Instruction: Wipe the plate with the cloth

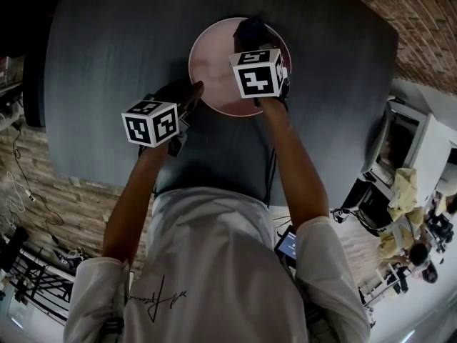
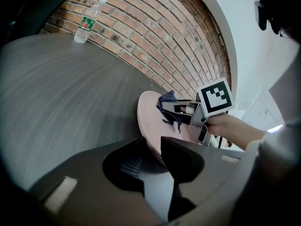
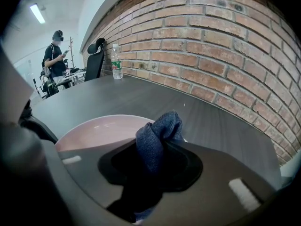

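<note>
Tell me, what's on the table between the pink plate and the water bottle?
Nothing: just bare grey table between plate and bottle, seen in the left gripper view.

The person wears a white short-sleeved T-shirt (image 1: 214,263) with a small black script mark (image 1: 153,300) on the chest. The left gripper (image 2: 157,149) and right gripper (image 3: 150,157) have matt dark grey bodies with broad jaws. Each carries a white cube with black square markers: the left cube (image 1: 151,122) and the right cube (image 1: 258,72). A pale rectangular patch (image 3: 244,194) marks the jaw face.
</note>
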Demonstrator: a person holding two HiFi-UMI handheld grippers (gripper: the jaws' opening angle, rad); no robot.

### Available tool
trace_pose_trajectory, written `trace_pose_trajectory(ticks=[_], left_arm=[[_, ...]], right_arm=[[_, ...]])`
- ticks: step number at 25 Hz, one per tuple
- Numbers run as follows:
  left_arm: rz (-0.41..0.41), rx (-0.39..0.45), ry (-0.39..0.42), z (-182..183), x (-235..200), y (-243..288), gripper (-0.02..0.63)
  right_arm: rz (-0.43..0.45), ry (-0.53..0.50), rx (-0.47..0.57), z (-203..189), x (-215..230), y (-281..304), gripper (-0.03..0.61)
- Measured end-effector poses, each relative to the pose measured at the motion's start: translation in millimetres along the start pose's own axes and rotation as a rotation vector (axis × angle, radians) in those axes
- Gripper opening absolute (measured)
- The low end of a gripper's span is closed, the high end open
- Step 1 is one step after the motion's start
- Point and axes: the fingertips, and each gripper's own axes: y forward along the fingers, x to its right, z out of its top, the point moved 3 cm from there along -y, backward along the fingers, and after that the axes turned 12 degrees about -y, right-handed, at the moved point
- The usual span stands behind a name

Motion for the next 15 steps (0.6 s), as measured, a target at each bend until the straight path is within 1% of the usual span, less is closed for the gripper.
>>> trace_pose_trajectory(ticks=[5, 15], left_arm=[[-0.001, 0.003, 0.004, 0.3, 1.2, -0.8, 0.127], [-0.007, -0.002, 0.0, 1.4, 0.1, -0.6, 0.126]], right_arm=[[0.005, -0.013, -0.008, 2.1, -3.8, -0.5, 0.12], [0.021, -0.024, 0.01, 10.9, -13.1, 5.0, 0.12]])
